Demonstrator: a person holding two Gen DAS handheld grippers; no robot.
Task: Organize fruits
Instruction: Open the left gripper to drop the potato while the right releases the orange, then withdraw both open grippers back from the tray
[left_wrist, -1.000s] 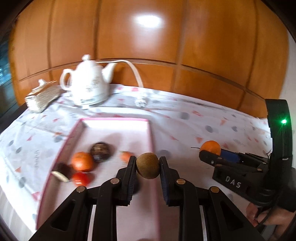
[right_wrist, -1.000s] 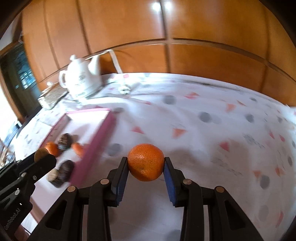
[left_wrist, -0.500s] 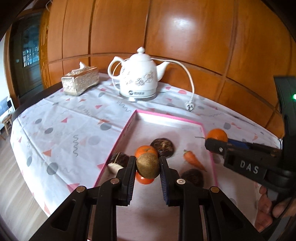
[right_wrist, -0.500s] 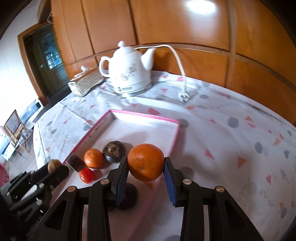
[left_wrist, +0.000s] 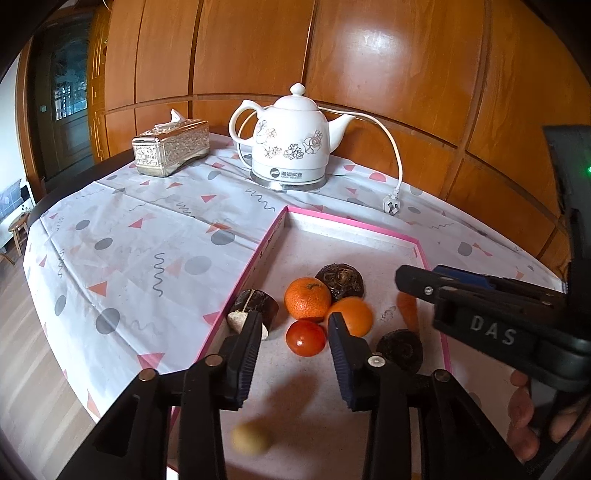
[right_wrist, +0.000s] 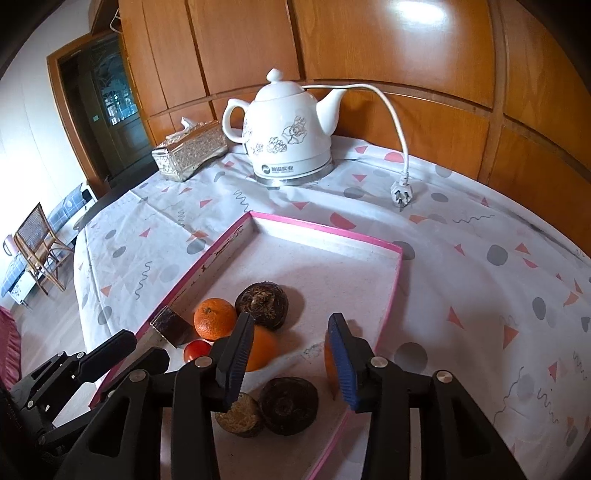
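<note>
- The pink-rimmed tray (left_wrist: 273, 236) is seen lying on the tabletop (left_wrist: 147, 236) with its long axis running away from both cameras toward the white kettle (left_wrist: 291, 147); its near end is hidden under the tongs.
- In the tray a loose cluster is formed: a dimpled mandarin (left_wrist: 307, 298) with its stem scar turned upward, a smoother orange (left_wrist: 351, 316) touching it, and a glossy red tomato (left_wrist: 306, 337) just in front of both.
- Three dark, wrinkled round fruits are also seen: one (left_wrist: 340, 280) behind the mandarin, one (left_wrist: 400, 349) toward the right rim, and a cut one (left_wrist: 255, 308) by the left rim with its pale face turned toward the camera.
- An orange carrot (left_wrist: 408, 312) is partly hidden behind the right tongs; which way it points cannot be told.
- A blurred yellowish-brown round fruit (left_wrist: 250, 438) is seen below the left tongs (left_wrist: 293, 345), whose jaws are opening with nothing pinched between the pads.
- The jaws of the right tongs (right_wrist: 290, 349) are likewise opening, spread over the tray and touching no fruit.
- "DAS" is read in pale letters on the body of the right tongs in the left view.
- A dark logo with small script is printed on the kettle's base band; the characters are too small to read.
- A silver tissue box (left_wrist: 170, 147) stands left of the kettle, and the kettle's unplugged cord (left_wrist: 390, 205) lies on the patterned cloth.
</note>
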